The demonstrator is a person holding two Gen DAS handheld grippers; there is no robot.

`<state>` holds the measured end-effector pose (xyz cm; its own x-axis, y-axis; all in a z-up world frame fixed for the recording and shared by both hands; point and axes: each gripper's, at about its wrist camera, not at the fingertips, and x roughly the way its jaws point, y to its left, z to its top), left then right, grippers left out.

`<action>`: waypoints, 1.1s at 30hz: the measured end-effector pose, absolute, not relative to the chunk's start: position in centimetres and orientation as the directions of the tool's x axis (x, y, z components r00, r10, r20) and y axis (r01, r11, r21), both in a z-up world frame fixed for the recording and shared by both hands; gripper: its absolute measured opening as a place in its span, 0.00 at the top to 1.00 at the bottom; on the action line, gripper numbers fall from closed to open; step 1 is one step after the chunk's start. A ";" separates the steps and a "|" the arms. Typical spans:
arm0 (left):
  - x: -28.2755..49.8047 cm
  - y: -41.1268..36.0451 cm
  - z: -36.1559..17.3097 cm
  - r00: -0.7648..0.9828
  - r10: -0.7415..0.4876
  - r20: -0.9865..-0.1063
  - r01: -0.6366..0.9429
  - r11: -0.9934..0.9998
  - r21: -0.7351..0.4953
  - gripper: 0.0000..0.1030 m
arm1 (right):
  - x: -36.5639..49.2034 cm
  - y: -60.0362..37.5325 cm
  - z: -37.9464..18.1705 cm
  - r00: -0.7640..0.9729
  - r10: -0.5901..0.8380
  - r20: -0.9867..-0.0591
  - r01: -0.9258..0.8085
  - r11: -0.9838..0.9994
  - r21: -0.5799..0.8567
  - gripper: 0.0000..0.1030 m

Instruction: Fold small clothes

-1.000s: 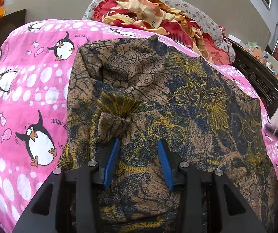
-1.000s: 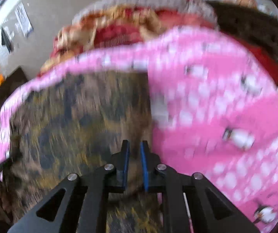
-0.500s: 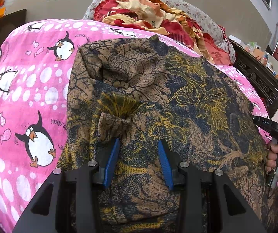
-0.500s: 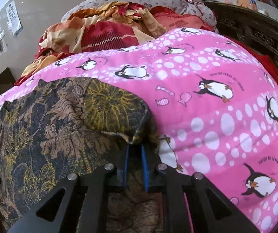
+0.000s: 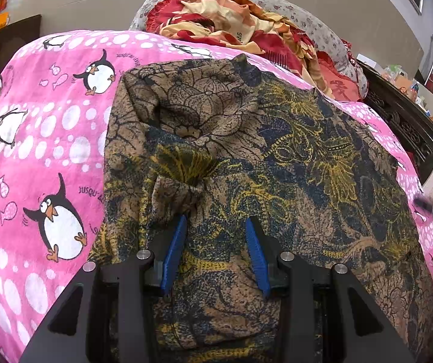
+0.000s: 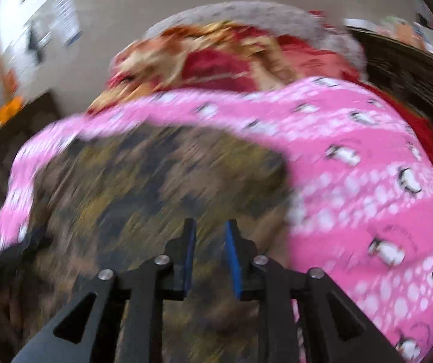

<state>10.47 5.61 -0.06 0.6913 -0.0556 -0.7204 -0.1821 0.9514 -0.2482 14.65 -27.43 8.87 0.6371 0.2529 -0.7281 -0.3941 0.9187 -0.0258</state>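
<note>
Garment: brown and yellow patterned garment (image 5: 277, 163) lies spread on the pink penguin blanket (image 5: 50, 139) on the bed.
Left hand-held gripper (image 5: 215, 236): fingers spread, over the garment's near edge, pinching nothing.
Right hand-held gripper (image 6: 209, 242): fingers apart, above the garment; view blurred.
Left view only: red and cream bedding (image 5: 231, 27) beyond the blanket's far edge.

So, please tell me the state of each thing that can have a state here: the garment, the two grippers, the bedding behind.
Brown patterned garment: lying on the pink penguin blanket, partly folded, wrinkled.
Left gripper: open, over the garment, holding nothing.
Right gripper: open, over the garment; the view is blurred.
Red and orange bedding: crumpled in a heap.
</note>
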 end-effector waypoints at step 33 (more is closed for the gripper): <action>-8.0 9.6 3.5 0.509 -0.221 -0.832 -0.027 0.962 -0.272 0.74 | -3.1 -40.2 13.6 0.552 0.272 -0.789 -0.547 0.831 -0.096 0.50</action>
